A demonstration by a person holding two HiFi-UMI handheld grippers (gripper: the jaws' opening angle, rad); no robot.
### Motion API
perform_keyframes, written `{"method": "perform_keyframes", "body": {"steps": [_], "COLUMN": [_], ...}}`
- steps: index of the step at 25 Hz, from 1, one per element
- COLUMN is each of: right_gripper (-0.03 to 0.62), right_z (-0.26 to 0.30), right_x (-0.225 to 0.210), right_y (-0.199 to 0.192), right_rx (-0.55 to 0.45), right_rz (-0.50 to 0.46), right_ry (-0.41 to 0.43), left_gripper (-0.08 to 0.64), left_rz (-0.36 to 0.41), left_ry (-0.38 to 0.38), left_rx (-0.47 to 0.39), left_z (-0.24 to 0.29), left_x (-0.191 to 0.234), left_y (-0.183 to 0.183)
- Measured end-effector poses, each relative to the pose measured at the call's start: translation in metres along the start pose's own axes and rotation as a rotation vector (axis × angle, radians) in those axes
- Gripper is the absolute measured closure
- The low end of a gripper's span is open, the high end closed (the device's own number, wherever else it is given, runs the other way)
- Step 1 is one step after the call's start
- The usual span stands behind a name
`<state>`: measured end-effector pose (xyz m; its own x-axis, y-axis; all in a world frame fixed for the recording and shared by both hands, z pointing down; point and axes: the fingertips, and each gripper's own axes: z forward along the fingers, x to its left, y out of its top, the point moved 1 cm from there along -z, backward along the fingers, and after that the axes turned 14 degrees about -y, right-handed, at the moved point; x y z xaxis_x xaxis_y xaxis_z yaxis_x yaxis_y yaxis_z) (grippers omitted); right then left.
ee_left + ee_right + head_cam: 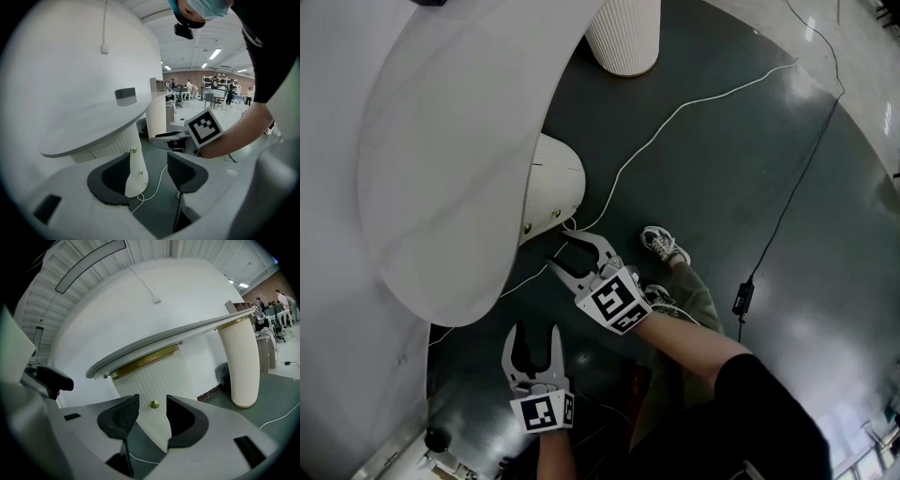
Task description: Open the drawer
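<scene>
Under a white curved tabletop (pixel 441 141) stands a white rounded drawer unit (pixel 555 180) with small brass knobs (pixel 555 214). My right gripper (pixel 560 251) is open just in front of the unit, its jaws pointing at it. In the right gripper view a brass knob (pixel 154 404) on the ribbed drawer front (pixel 150 380) shows in the gap of the right gripper (pixel 152 416), a little ahead of the pads and untouched. My left gripper (pixel 536 330) hangs open lower down, holding nothing. The left gripper (pixel 149 176) looks at the unit (pixel 136 176), two knobs (pixel 133 151) and the right gripper's marker cube (pixel 204 127).
A ribbed white column (pixel 623 33) stands on the dark floor beyond the unit. A white cable (pixel 675 117) runs from the unit's base across the floor, and a black cable with an adapter (pixel 741 300) lies to the right. The person's shoes (pixel 664 244) are right beside the right gripper.
</scene>
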<state>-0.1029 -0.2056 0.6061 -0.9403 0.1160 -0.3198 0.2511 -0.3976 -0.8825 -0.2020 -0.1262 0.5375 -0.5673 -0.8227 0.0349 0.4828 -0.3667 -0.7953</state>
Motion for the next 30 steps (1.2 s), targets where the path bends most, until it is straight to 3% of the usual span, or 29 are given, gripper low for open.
{"method": "perform_keyframes", "body": {"steps": [21, 25, 30], "right_gripper": [0.428, 0.483, 0.483], "right_z": [0.097, 0.104, 0.105], "right_x": [0.018, 0.018, 0.017], "right_y": [-0.032, -0.035, -0.035], "right_rx": [-0.006, -0.005, -0.019], "right_rz": [0.069, 0.067, 0.062], "right_ry": [0.097, 0.077, 0.093], "left_gripper": [0.316, 0.316, 0.316], "left_rz": [-0.074, -0.085, -0.091], "left_ry": [0.017, 0.021, 0.022], "left_rx": [0.04, 0.042, 0.045], "left_z": [0.031, 0.028, 0.023], "left_x": [0.03, 0.032, 0.027], "left_y": [-0.057, -0.064, -0.068]}}
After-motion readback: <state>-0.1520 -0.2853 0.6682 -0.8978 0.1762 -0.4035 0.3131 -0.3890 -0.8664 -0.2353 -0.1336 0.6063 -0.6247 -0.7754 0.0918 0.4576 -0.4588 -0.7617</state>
